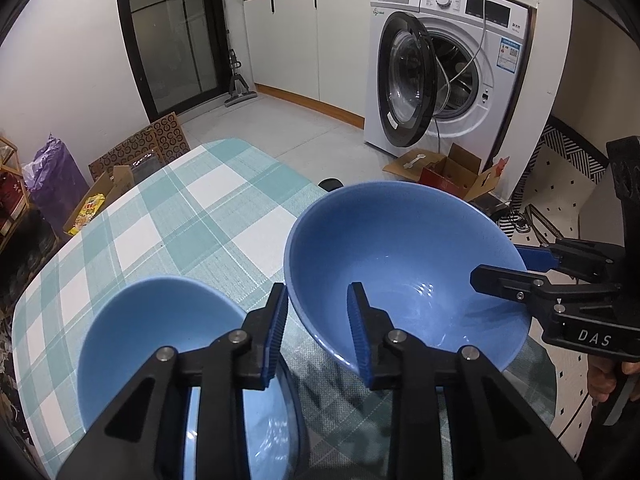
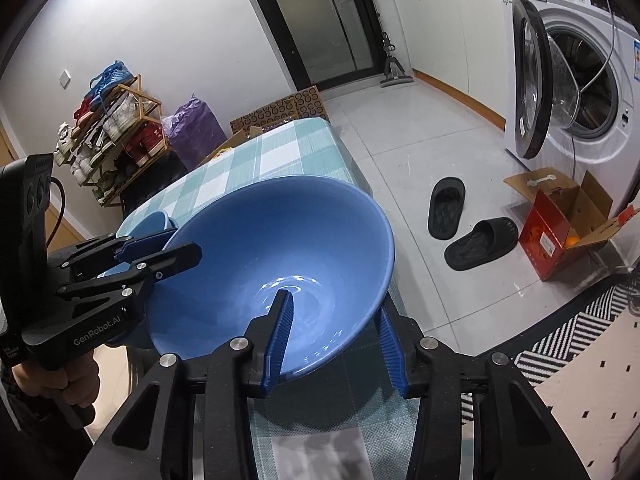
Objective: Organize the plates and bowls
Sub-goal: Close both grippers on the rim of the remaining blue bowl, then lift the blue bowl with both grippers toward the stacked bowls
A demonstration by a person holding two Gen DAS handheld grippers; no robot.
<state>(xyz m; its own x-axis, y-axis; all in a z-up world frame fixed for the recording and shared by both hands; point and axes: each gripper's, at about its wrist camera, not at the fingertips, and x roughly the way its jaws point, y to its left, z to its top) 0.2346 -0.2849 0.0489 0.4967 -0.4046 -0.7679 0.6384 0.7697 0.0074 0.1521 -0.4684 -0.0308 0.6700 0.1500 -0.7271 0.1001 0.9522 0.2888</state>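
Your room: grey tiled floor, one white washing machine, door open. One table, teal-and-white checked woven cloth. Two glossy blue bowls: the large bowl tilted at the near right edge, clamped at opposite rims by your left gripper and right gripper; the small bowl near left.

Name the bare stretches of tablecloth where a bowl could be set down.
Free: the checked tablecloth beyond the small bowl, out to the far edge. Crowded: the near end, where the small bowl, large bowl and both grippers meet.
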